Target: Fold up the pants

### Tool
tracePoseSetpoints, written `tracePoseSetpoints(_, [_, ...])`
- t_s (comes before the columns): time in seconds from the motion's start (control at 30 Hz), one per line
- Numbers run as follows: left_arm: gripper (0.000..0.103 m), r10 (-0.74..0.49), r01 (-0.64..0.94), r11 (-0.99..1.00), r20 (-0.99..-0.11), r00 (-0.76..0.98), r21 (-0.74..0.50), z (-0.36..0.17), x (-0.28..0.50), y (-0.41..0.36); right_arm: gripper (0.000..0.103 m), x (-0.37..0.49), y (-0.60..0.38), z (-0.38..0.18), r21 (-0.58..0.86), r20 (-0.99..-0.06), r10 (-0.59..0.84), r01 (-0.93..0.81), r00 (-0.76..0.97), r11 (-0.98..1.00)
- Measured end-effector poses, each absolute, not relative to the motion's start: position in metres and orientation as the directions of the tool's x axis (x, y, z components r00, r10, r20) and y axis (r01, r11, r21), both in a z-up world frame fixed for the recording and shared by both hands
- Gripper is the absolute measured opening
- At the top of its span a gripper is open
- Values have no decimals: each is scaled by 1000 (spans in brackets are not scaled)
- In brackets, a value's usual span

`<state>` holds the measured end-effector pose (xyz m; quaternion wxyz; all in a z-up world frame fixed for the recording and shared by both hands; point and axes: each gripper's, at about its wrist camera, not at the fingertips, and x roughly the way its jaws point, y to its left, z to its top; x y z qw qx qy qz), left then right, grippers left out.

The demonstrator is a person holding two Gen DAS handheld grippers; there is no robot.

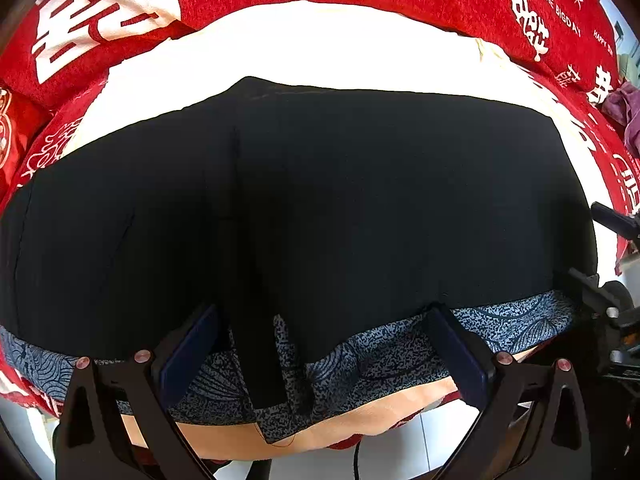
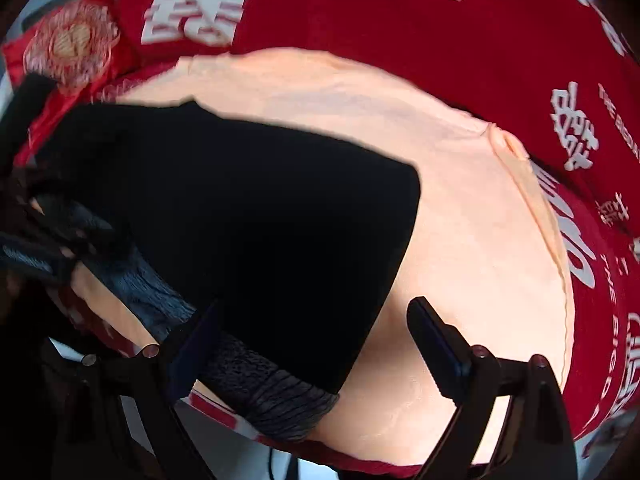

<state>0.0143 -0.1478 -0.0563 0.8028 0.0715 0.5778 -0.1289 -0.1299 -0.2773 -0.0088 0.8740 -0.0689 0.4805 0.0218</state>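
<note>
The left gripper (image 1: 320,344) stood wide open, angled steeply down over the patterned grey-blue waistband at lower centre. The right gripper (image 2: 316,340) likewise gaped, empty. One pair of folded black fabric pants (image 1: 340,200) lay mid-frame on one peach cloth (image 2: 460,240).

Black pants (image 1: 320,200) lie flat, patterned waistband nearest the camera.
</note>
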Motion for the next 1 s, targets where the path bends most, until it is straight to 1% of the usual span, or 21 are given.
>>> tracePoseSetpoints(0.07, [103, -122, 287, 957, -946, 300, -33, -56, 14, -148, 95, -134, -273, -9, -86, -836, -14, -105, 548, 991])
tracePoseSetpoints(0.13, [103, -122, 287, 957, -946, 300, -32, -58, 22, -147, 95, -132, -268, -28, -136, -875, -56, -134, 480, 982])
tracePoseSetpoints(0.17, [103, -120, 291, 956, -946, 301, -29, -59, 22, -147, 95, -132, -268, -32, -128, -882, -50, -136, 469, 982])
tracePoseSetpoints(0.27, [103, -130, 290, 956, -946, 296, -41, -59, 24, -142, 95, -130, -271, -17, -103, -870, -37, -107, 492, 989])
tracePoseSetpoints(0.4, [103, -141, 266, 962, -942, 305, -58, -51, 24, -133, 95, -127, -263, 15, -92, -807, 15, -150, 591, 984])
tracePoseSetpoints(0.43, [103, -145, 259, 964, -941, 307, -64, -50, 25, -129, 97, -124, -260, 15, -93, -804, 21, -161, 594, 983])
tracePoseSetpoints(0.5, [103, -152, 255, 964, -940, 307, -73, -49, 25, -124, 99, -113, -255, -2, -117, -834, 5, -185, 552, 976])
tracePoseSetpoints(0.57, [103, -156, 257, 963, -938, 309, -75, -47, 23, -120, 103, -102, -251, -30, -173, -882, -56, -211, 468, 962])
tracePoseSetpoints(0.6, [103, -153, 258, 964, -937, 315, -70, -45, 22, -118, 103, -101, -246, -26, -181, -872, -55, -214, 487, 960])
tracePoseSetpoints(0.73, [103, -142, 248, 967, -929, 343, -56, -36, 17, -107, 103, -96, -245, -7, -115, -866, -2, -195, 499, 974])
tracePoseSetpoints(0.83, [103, -133, 219, 974, -927, 351, -57, -33, 22, -98, 103, -85, -235, -2, -86, -861, 29, -202, 509, 976])
tracePoseSetpoints(1.0, [103, -111, 180, 982, -930, 350, -49, -36, 28, -82, 103, -73, -213, -27, -197, -883, -67, -236, 465, 952])
